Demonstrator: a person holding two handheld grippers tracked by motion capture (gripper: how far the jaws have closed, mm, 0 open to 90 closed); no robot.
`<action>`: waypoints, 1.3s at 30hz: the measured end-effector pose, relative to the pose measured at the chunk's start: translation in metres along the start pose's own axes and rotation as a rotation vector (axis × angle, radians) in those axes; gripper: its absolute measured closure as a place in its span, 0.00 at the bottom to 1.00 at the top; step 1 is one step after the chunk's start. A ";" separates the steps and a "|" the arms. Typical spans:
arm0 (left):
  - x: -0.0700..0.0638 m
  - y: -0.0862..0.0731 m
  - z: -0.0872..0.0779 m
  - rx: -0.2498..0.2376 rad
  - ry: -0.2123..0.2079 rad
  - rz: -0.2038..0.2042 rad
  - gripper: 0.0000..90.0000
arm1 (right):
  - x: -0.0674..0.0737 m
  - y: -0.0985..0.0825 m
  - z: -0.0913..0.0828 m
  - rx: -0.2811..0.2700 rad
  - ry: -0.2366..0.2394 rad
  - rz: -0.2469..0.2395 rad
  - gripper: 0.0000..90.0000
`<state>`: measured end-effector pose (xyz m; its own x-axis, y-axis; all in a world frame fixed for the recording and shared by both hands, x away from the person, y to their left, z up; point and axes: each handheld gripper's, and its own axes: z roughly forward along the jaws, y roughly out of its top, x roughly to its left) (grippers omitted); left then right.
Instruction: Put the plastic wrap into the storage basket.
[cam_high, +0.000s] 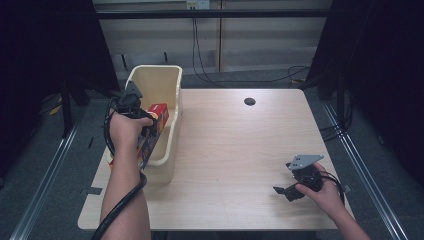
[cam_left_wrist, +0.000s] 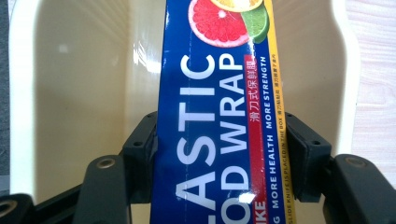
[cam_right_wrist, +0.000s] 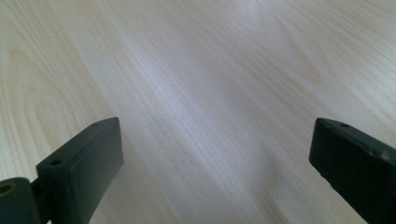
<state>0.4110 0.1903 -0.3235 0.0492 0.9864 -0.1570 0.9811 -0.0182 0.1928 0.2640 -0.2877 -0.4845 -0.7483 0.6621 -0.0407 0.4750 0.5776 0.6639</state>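
A long blue plastic wrap box (cam_left_wrist: 219, 121) with fruit pictures and white lettering lies along the inside of a cream plastic bin (cam_high: 170, 82). In the high view the box (cam_high: 159, 116) shows its red end above the bin. My left gripper (cam_left_wrist: 219, 158) is shut on the box, one black pad against each long side. In the high view the left gripper (cam_high: 145, 127) sits over the bin under the hand. My right gripper (cam_high: 282, 191) rests near the table's front right, and in the right gripper view it (cam_right_wrist: 215, 158) stands open over bare wood.
The bin stands at the left edge of the light wooden table (cam_high: 235, 150). A dark round cable hole (cam_high: 249, 101) sits near the far edge. Cables (cam_high: 200, 65) hang behind the table.
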 end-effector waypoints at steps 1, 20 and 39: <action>0.000 0.000 0.000 0.003 0.007 0.011 0.44 | 0.000 0.000 0.000 0.000 -0.001 0.001 0.03; -0.009 0.005 -0.017 -0.053 0.006 0.017 0.43 | 0.001 -0.001 0.000 0.009 0.003 -0.002 0.03; -0.033 0.013 -0.030 -0.082 -0.031 0.077 0.37 | 0.001 -0.001 -0.002 0.009 0.002 -0.008 0.03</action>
<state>0.4161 0.1627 -0.2863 0.1304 0.9771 -0.1684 0.9557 -0.0787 0.2835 0.2616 -0.2881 -0.4842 -0.7532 0.6564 -0.0440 0.4733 0.5871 0.6567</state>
